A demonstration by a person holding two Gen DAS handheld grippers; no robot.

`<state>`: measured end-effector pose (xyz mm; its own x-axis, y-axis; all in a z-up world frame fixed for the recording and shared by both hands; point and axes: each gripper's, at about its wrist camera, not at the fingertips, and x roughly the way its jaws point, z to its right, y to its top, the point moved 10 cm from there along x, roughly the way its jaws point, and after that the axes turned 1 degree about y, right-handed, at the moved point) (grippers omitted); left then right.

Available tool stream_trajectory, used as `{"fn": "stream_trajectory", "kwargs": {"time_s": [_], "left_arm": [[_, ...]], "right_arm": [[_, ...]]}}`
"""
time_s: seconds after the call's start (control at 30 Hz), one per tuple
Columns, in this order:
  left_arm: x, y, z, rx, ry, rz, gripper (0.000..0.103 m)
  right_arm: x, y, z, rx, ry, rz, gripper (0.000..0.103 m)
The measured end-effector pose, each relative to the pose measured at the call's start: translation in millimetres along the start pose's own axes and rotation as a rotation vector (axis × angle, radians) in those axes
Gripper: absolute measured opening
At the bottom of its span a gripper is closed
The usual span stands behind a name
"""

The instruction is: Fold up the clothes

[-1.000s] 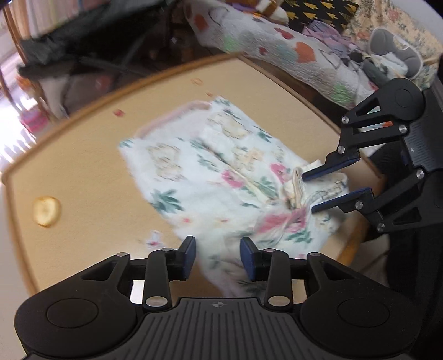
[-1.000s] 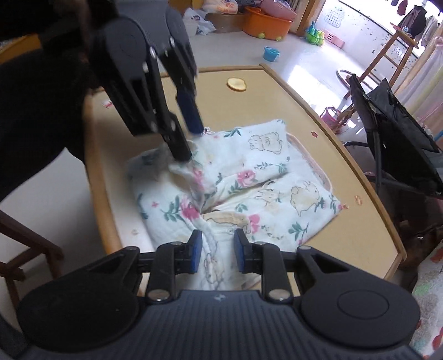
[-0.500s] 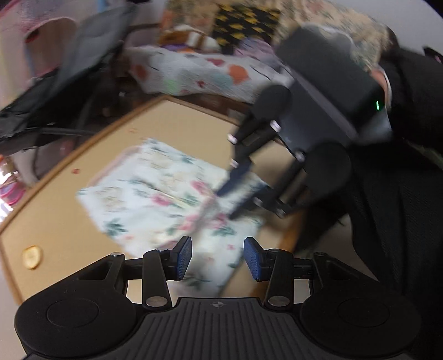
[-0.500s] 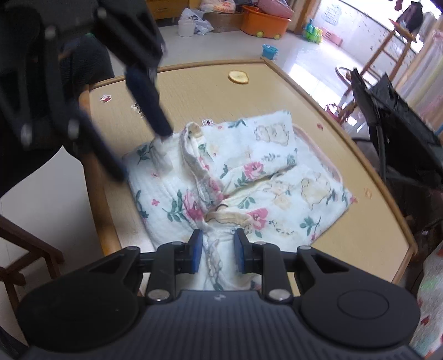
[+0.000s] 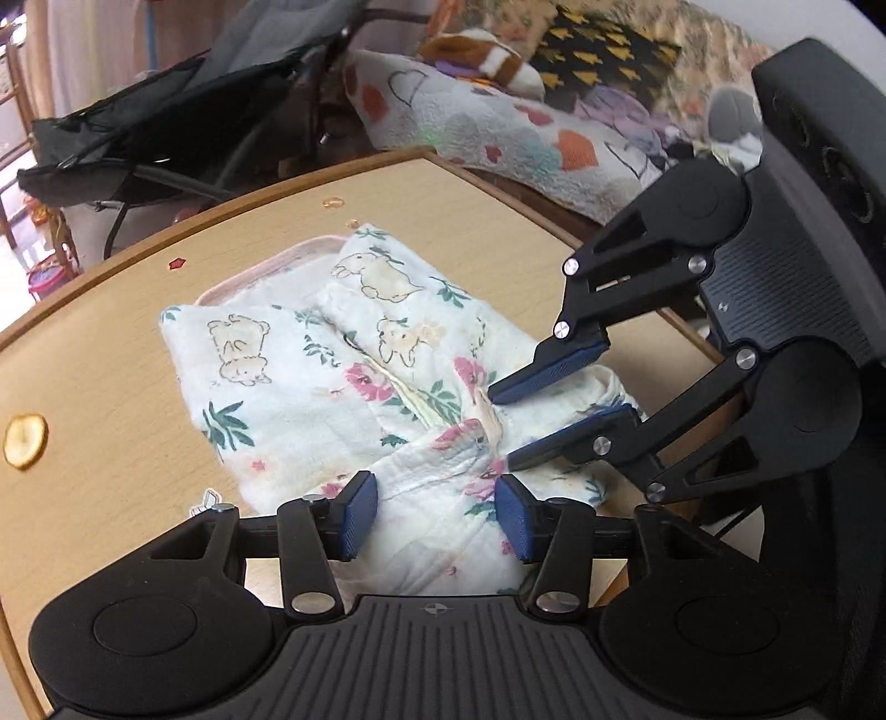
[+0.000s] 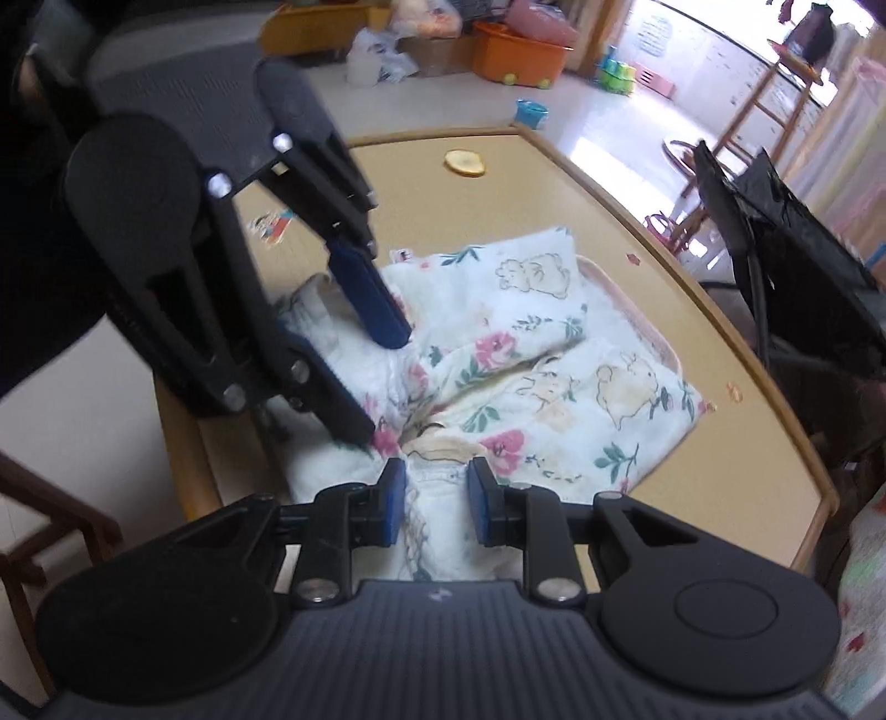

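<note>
Left wrist view: floral baby garment [image 5: 354, 382] lies bunched mid-frame on wooden table [image 5: 99, 387]. Left gripper [image 5: 437, 518], bottom centre, jaws opening w/ cloth between, pads clear.

Right wrist view: right gripper [image 6: 434, 509], bottom centre, pinches garment fold; left gripper upper left, spread.

A pale wooden desk [image 6: 692, 443] with a raised darker rim fills the middle of both views. In the right wrist view, the glossy light floor [image 6: 598, 127] at the upper right catches strong daylight. An orange tub [image 6: 520, 55] stands on it at the top centre, and wooden stool legs [image 6: 775, 99] rise at the upper right. A dark folded stroller [image 6: 792, 277] sits at the right edge. In the left wrist view, a patterned blanket [image 5: 498, 133] heaps across the upper centre, with a black cushion with yellow shapes [image 5: 609, 50] above it.
</note>
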<state>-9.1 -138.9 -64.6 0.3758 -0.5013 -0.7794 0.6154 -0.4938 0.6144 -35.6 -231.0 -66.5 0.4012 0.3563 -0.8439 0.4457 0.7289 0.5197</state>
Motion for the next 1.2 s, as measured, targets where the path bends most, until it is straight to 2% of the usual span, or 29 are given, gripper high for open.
{"fn": "stream_trajectory", "kwargs": {"time_s": [0.13,0.27,0.33,0.43,0.53,0.6,0.7,0.8,0.9,1.1,1.17,1.2], "left_arm": [[3.2,3.3,3.2,0.022,0.021,0.012,0.051],[-12.2,15.6,3.2,0.002,0.026,0.082,0.052],[-9.5,17.2,0.2,-0.019,0.058,0.071,0.054],[6.7,11.8,-7.1,-0.038,0.149,0.012,0.055],[13.7,10.4,-5.0,-0.088,0.163,0.022,0.057],[14.8,10.4,-3.0,-0.078,0.181,0.03,0.058],[8.7,13.2,-3.7,-0.065,0.169,0.05,0.058],[-8.7,19.7,-2.9,0.003,0.143,0.113,0.059],[-30.1,20.8,-0.4,0.089,0.097,0.153,0.06],[-66.4,6.6,5.7,0.276,0.051,0.16,0.067],[-74.4,-3.3,11.8,0.371,0.034,0.141,0.067],[-77.3,-9.8,16.7,0.422,0.017,0.124,0.067]], "right_arm": [[-9.8,2.5,0.9,0.0,-0.006,0.011,0.025],[-24.3,11.0,3.6,0.012,-0.023,0.047,0.025],[-19.9,11.7,4.3,0.014,-0.036,0.044,0.025],[0.3,3.8,-0.1,-0.007,-0.05,-0.001,0.025],[3.8,3.5,-1.7,0.023,-0.054,0.03,0.025],[2.1,2.5,-0.5,0.031,-0.053,0.033,0.025],[-5.8,3.1,2.6,0.037,-0.056,0.047,0.026],[-24.6,6.3,11.1,0.07,-0.08,0.089,0.036],[-43.9,6.0,16.2,0.053,-0.087,0.109,0.037],[-74.5,0.3,7.2,-0.077,-0.116,0.097,0.04],[-76.3,-4.4,-3.2,-0.137,-0.109,0.075,0.052],[-75.3,-7.2,-9.0,-0.163,-0.1,0.063,0.053]]}}
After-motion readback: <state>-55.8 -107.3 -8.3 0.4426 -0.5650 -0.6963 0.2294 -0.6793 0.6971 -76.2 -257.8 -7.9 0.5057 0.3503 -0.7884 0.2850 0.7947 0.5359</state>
